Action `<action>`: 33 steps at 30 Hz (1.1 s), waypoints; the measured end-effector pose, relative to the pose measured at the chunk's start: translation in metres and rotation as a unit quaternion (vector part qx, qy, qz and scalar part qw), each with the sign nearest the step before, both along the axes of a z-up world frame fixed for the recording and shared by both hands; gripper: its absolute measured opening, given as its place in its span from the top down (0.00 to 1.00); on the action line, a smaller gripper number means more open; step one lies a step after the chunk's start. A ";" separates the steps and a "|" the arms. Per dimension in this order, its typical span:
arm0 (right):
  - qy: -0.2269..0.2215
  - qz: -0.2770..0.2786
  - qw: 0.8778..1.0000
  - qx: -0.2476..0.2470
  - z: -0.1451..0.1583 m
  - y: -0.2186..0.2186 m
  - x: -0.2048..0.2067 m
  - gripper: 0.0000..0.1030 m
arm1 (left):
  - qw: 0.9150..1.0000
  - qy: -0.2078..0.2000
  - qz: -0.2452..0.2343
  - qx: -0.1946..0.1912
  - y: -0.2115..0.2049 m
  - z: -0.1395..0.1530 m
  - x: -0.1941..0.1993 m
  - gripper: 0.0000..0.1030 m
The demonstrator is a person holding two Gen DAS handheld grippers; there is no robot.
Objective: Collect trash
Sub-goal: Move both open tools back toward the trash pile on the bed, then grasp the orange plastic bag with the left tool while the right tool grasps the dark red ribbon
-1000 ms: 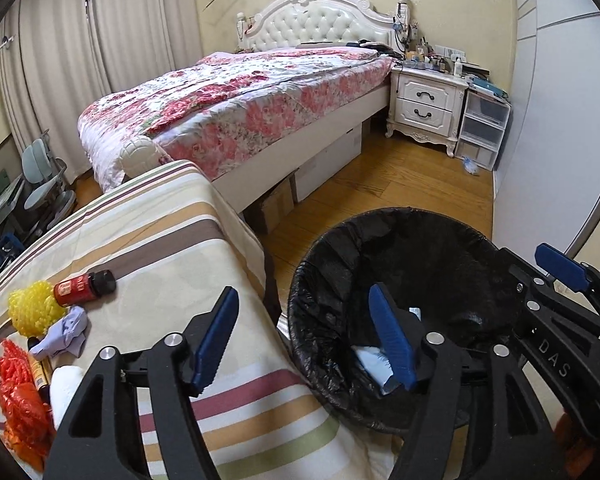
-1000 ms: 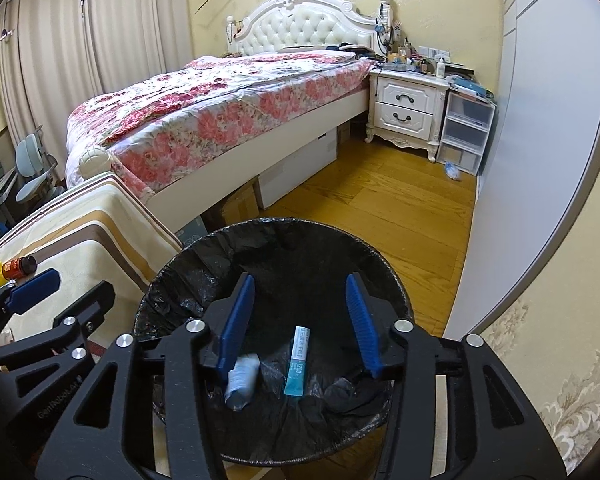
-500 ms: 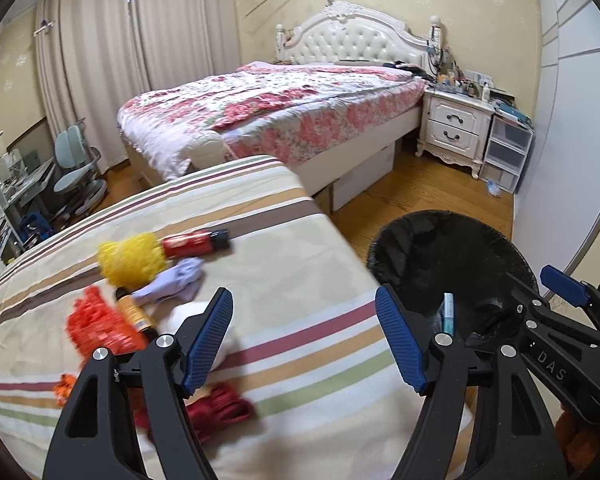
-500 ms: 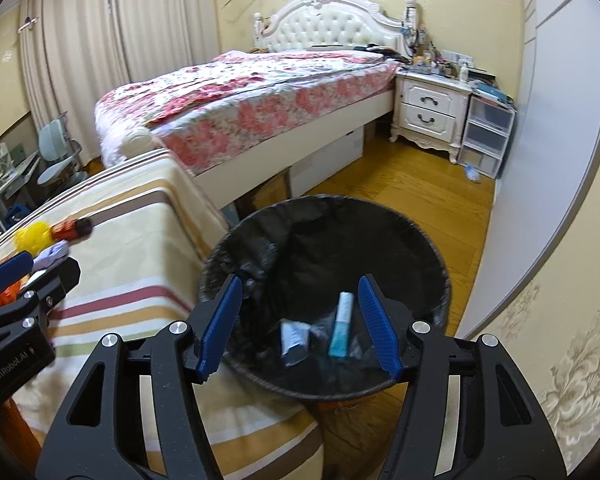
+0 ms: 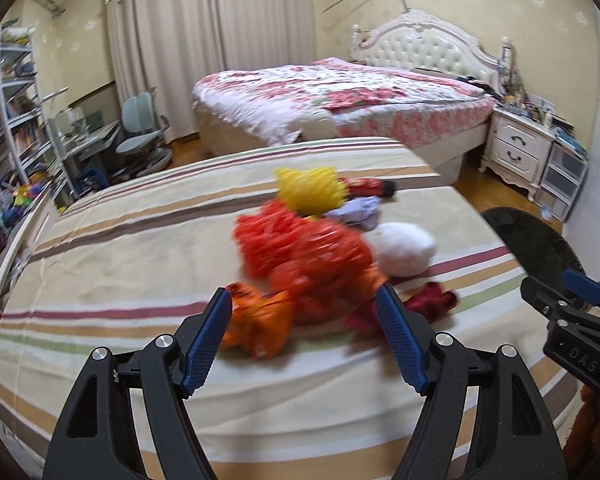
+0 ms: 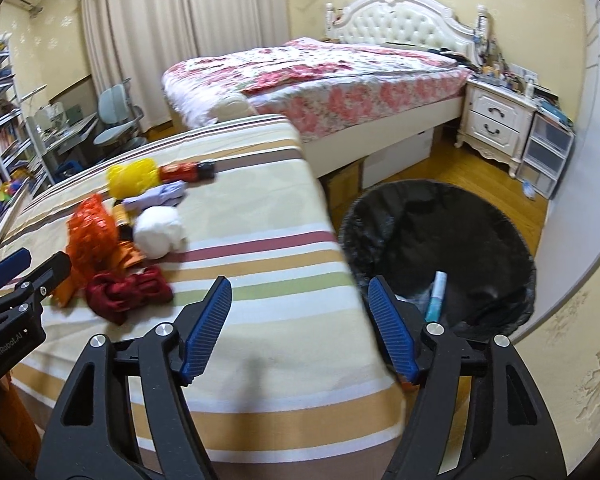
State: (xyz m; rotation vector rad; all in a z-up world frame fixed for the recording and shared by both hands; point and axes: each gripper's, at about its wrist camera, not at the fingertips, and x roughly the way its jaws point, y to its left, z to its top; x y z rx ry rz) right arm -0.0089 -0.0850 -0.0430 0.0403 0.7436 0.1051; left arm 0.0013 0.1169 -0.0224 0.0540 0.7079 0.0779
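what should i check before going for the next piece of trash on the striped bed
1. Left gripper open with nothing between the jaws: ok.
2. Right gripper empty, jaws have just been opening: ok.
3. Trash pile ahead of the left gripper, orange mesh nearest: ok.
4. Which single piece to grab: cannot tell, left view is blurred.
5. Bin beside the bed with its mouth unblocked: ok.
6. Dark red wad lying apart, easy pick: ok.

Striped cream bedcover, black bin liner, orange and yellow netting.

Trash pile beside black bin
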 end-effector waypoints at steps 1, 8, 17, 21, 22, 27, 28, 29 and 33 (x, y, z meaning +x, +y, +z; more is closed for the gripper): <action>0.000 0.006 1.000 -0.002 -0.001 0.006 -0.002 0.31 | 1.000 0.002 0.009 0.000 0.008 -0.002 -0.002 0.30; 0.011 0.037 0.999 -0.014 -0.006 0.039 -0.003 0.30 | 0.999 0.018 0.034 -0.013 0.039 -0.016 -0.007 0.29; 0.024 0.043 0.999 -0.018 -0.014 0.050 -0.002 0.29 | 0.999 0.032 0.029 -0.015 0.044 -0.024 -0.002 0.26; 0.027 0.044 0.999 -0.013 -0.015 0.050 0.000 0.29 | 0.999 0.044 0.025 -0.019 0.045 -0.026 0.007 0.25; 0.027 0.044 0.999 -0.012 -0.015 0.050 -0.001 0.29 | 0.998 0.049 0.022 -0.022 0.046 -0.027 0.008 0.25; 0.026 0.048 0.998 -0.010 -0.015 0.050 0.001 0.29 | 0.996 0.069 0.014 -0.049 0.054 -0.030 0.011 0.31; 0.026 0.049 0.998 -0.010 -0.015 0.050 0.001 0.29 | 0.996 0.072 0.012 -0.053 0.055 -0.031 0.011 0.37; 0.026 0.049 0.998 -0.009 -0.015 0.050 0.001 0.29 | 0.995 0.076 0.010 -0.057 0.056 -0.032 0.012 0.44; 0.028 0.052 0.998 -0.009 -0.016 0.052 0.000 0.29 | 0.995 0.075 0.000 -0.059 0.055 -0.031 0.008 0.44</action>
